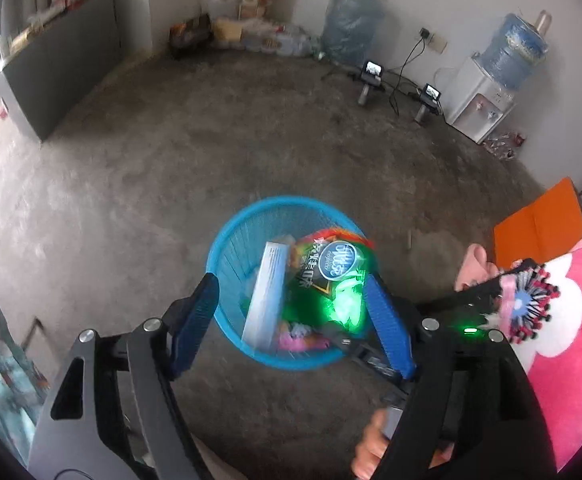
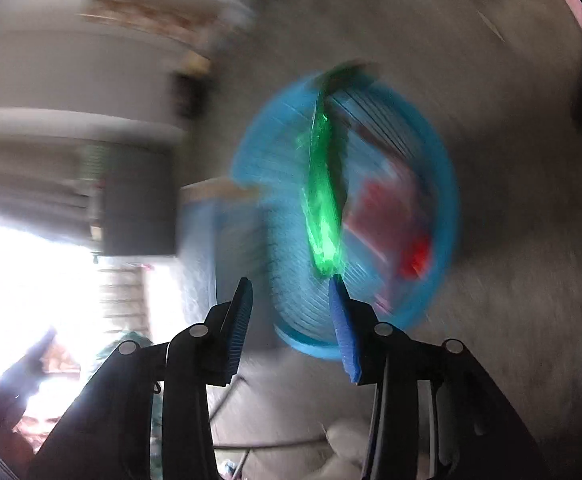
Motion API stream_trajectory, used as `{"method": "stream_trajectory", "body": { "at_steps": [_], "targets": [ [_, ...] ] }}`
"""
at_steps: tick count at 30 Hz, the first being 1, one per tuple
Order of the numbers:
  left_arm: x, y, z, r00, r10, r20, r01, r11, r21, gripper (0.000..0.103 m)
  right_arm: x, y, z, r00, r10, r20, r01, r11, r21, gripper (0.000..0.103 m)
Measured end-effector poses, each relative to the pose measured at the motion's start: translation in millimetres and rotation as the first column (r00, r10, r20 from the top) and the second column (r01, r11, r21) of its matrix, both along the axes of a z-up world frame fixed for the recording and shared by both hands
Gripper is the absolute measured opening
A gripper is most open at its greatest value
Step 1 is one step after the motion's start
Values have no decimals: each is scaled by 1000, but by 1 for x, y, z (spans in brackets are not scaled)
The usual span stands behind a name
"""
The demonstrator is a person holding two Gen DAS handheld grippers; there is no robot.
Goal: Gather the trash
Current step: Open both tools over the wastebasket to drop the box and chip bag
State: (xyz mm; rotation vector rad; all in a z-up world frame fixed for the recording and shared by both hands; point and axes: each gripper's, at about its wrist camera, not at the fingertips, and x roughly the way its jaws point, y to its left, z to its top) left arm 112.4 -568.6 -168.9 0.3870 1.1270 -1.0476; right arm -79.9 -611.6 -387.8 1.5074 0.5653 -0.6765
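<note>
A blue plastic basket point(image 1: 227, 248) stands on the concrete floor and holds trash: a white and blue box point(image 1: 267, 292), a green snack bag point(image 1: 331, 276) and something pink point(image 1: 299, 336). My left gripper point(image 1: 291, 276) hangs over the basket, open wide, with nothing between its blue fingers point(image 1: 195, 312). The right wrist view is heavily blurred. In it my right gripper point(image 2: 290, 280) is open above the basket point(image 2: 447, 200). The green bag point(image 2: 323, 200) stands on edge just past the right fingertip, not between the pads.
A grey cabinet point(image 1: 59, 68) stands at the left. Large water bottles point(image 1: 351, 20), a water dispenser point(image 1: 483, 100) and two small cameras on stands point(image 1: 371, 76) line the far wall. An orange folder point(image 1: 539, 224) and a pink flowered cloth point(image 1: 571, 340) lie at the right.
</note>
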Motion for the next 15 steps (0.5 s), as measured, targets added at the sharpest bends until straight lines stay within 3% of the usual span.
{"method": "stream_trajectory", "body": {
  "at_steps": [3,8,15],
  "targets": [
    [-3,12,8,1000,-6,8,6,1000,-17,70,-17,14,2,999,-38,29,38,999,-16,49],
    [-9,39,42,1000,9,23,-8,998,-56,70,-39,11,16,996,-74,40,75,996,-44,50],
    [-27,85,105,998,31,58,-24,992,-124,75,-55,29,82,996,-80,-28,74,980,-186,50]
  ]
}}
